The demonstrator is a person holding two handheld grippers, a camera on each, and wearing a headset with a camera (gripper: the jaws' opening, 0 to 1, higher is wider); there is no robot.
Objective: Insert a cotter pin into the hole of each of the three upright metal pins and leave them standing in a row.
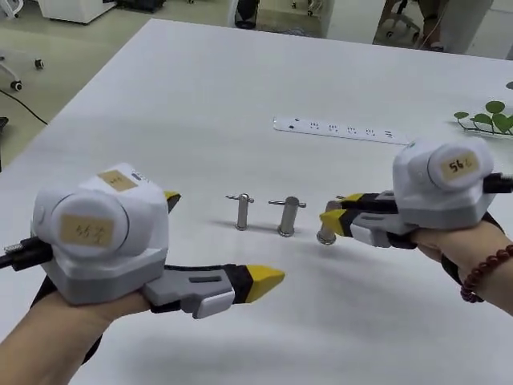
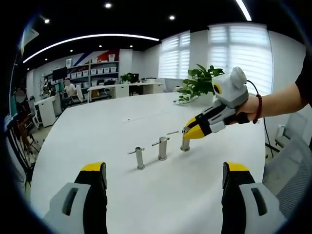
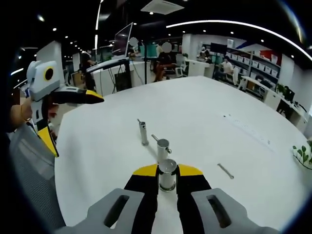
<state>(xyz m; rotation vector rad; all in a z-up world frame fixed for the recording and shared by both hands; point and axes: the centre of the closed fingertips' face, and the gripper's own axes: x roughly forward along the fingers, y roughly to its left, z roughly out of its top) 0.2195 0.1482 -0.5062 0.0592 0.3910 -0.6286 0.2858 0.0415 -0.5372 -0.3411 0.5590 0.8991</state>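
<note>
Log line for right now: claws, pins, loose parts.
left claw open, empty | right claw shut on third pin | left pin, middle pin cottered, upright | loose cotter pin on table

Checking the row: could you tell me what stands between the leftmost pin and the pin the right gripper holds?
In the head view, the middle pin stands there upright, a cotter pin through its top.

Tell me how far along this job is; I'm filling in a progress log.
Done: the far pin and the middle pin stand upright, each with a cotter pin through its top. In hand: the right gripper is shut on the third pin, which shows no cotter pin. Left: the loose cotter pin lying on the table must go into it. The left gripper is open and empty.
</note>
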